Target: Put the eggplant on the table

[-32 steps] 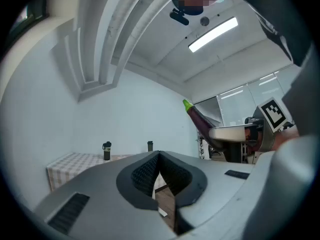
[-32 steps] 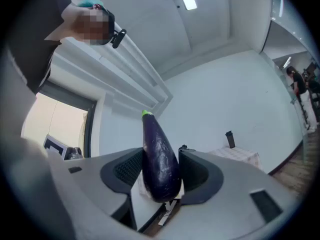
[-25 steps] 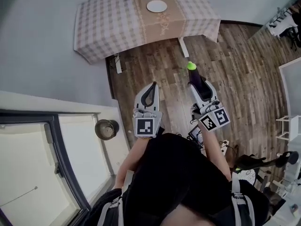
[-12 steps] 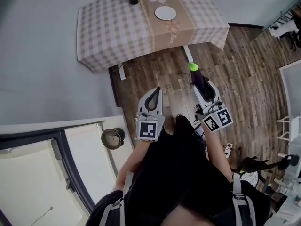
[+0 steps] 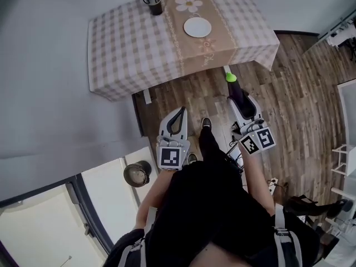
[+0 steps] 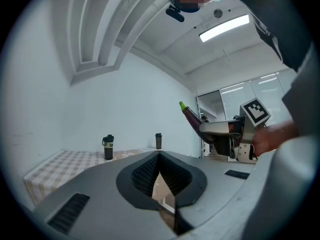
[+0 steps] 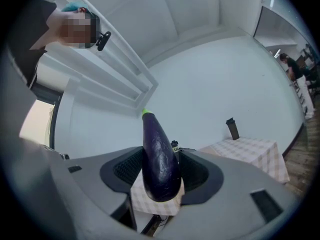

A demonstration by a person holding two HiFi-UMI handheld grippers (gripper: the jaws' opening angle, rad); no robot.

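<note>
A dark purple eggplant (image 5: 236, 90) with a bright green tip points toward the table, and my right gripper (image 5: 239, 98) is shut on it. In the right gripper view the eggplant (image 7: 156, 144) stands up between the two jaws. The table (image 5: 128, 43), under a checked cloth with a flowered runner, lies ahead of both grippers over wooden floor. My left gripper (image 5: 182, 110) is level with the right one, its jaws meeting at the tip with nothing in them. The left gripper view shows the eggplant (image 6: 191, 116) off to the right and the table (image 6: 55, 166) low at the left.
On the table are a white plate (image 5: 197, 27) and a dark bottle (image 5: 153, 0). A grey wall runs along the left. A round dark pot (image 5: 137, 174) stands by a white window frame. White shelving (image 5: 345, 171) is at the right edge.
The table has come closer and lower in the head view as the person steps toward it. Both grippers keep the same pose, and the right one still holds the eggplant.
</note>
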